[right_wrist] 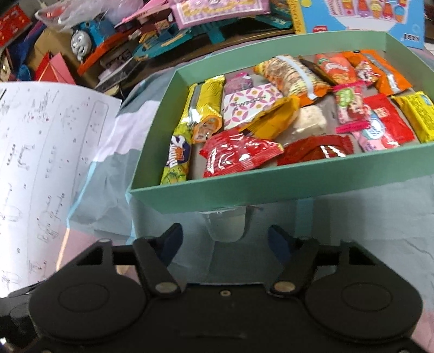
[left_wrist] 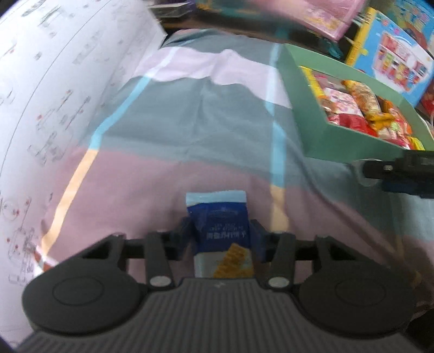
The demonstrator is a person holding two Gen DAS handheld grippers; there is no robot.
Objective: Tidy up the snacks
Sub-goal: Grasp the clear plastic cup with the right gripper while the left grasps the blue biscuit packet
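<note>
The left claw is clamped on a blue-and-white snack packet, its fingers pressing the packet's two sides. The packet carries white Chinese lettering on the blue band, too blurred to read, and a picture of a golden wafer lower down. It is held above a patchwork cloth of pink, grey-green and white panels with light blue and orange stripes.

The right claw stands apart with nothing gripped; a clear rounded plastic piece lies between its fingers, just below the near wall of a green box.

Only the right wrist view looks down into the box: it holds many wrapped snacks, among them a red foil packet, a yellow wrapper with a purple-and-white logo, a white packet with pink petal print and unreadable dark letters, and orange packets at the far side. Behind the box lies a heap of toys, including a blue toy train engine with a grey face, and a blue toy carton whose small print cannot be read.

The left wrist view sees the same green box from the side, off to the right, with the other claw's dark body just before it. A large white sheet of printed diagrams lies along the left.
</note>
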